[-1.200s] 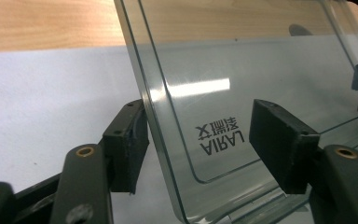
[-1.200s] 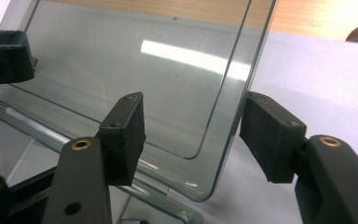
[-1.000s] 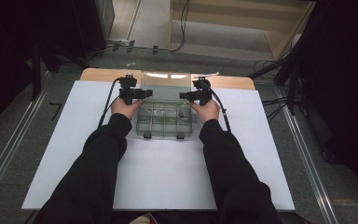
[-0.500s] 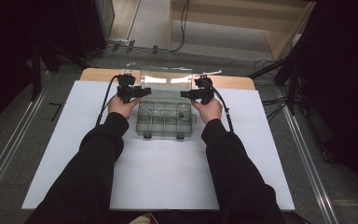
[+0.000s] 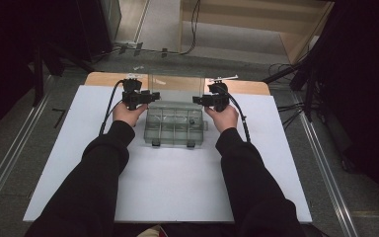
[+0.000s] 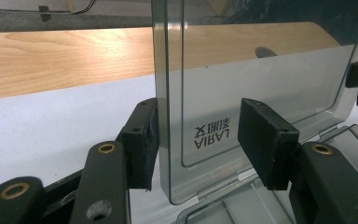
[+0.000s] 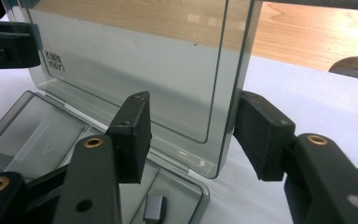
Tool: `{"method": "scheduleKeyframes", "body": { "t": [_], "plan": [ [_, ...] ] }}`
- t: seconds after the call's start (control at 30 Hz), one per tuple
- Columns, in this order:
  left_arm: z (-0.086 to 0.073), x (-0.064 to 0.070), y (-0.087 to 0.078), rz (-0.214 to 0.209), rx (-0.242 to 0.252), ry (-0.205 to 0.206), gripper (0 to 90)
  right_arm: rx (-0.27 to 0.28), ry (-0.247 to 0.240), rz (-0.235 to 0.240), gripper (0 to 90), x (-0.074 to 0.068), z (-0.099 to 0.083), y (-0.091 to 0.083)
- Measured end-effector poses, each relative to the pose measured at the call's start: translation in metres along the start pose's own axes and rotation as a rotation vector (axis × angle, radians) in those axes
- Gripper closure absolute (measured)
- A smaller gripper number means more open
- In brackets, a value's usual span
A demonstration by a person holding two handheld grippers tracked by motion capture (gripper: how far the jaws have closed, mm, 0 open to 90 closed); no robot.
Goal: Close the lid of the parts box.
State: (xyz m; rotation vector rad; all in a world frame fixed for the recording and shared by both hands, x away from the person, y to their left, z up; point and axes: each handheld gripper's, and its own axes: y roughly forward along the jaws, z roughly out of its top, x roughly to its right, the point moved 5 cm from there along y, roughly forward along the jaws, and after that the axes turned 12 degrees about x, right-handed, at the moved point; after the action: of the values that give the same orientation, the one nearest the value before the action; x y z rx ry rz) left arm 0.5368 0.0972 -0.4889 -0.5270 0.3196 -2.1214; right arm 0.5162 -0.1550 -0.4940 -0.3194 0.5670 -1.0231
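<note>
A clear plastic compartment box [image 5: 174, 127] lies on the white sheet, its see-through lid [image 5: 175, 89] raised nearly upright at the back. My left gripper [image 5: 153, 96] straddles the lid's left edge. In the left gripper view the gripper [image 6: 200, 135] is open: one pad [image 6: 142, 135] rests against the lid [image 6: 261, 79] and the other stands off it. My right gripper [image 5: 196, 99] straddles the right edge. The right gripper view shows it [image 7: 196, 133] open around the lid [image 7: 135, 60], the outer pad [image 7: 261, 135] at the edge. A small dark part [image 7: 154, 207] lies in one compartment.
The white sheet [image 5: 177, 187] covers most of the table, with a wooden strip [image 5: 103, 79] bare behind it. Two dark latches [image 5: 155, 144] sit on the box's front wall. Cables trail from both grippers. Dark stands and floor rails flank the table.
The lid has swung up from low over the box to nearly upright. Both grippers have moved up and away from the person with its side edges.
</note>
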Motion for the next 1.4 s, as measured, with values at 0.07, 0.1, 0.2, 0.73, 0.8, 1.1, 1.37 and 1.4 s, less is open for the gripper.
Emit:
{"method": "scheduleKeyframes", "body": {
  "t": [0.07, 0.1, 0.2, 0.73, 0.8, 1.1, 1.37, 1.4],
  "plan": [
    [0.0, 0.001, -0.001, 0.001, 0.003, 0.013, 49.2, 0.008, -0.002, 0.005, 45.0, -0.001, 0.0, -0.002],
    [0.0, 0.002, -0.002, 0.001, 0.002, 0.016, 49.2, 0.013, -0.005, 0.007, 45.0, -0.001, -0.001, -0.002],
    [0.0, 0.003, -0.004, -0.002, 0.008, 0.023, 49.0, 0.025, -0.011, 0.008, 45.6, -0.001, -0.002, -0.004],
    [-0.002, 0.011, -0.018, -0.032, 0.018, 0.06, 46.9, 0.053, -0.046, 0.032, 45.8, -0.007, -0.006, -0.017],
    [-0.002, 0.012, -0.019, -0.036, 0.017, 0.063, 46.8, 0.057, -0.051, 0.038, 45.8, -0.008, -0.006, -0.018],
    [-0.006, 0.017, -0.025, -0.061, -0.006, 0.103, 41.2, 0.07, -0.066, 0.055, 44.4, -0.013, -0.01, -0.023],
    [-0.009, 0.014, -0.03, -0.061, -0.052, 0.091, 32.7, 0.083, -0.093, 0.066, 42.3, -0.016, -0.014, -0.027],
    [-0.009, 0.015, -0.032, -0.069, -0.058, 0.085, 32.6, 0.087, -0.091, 0.068, 42.1, -0.016, -0.015, -0.027]
  ]
}}
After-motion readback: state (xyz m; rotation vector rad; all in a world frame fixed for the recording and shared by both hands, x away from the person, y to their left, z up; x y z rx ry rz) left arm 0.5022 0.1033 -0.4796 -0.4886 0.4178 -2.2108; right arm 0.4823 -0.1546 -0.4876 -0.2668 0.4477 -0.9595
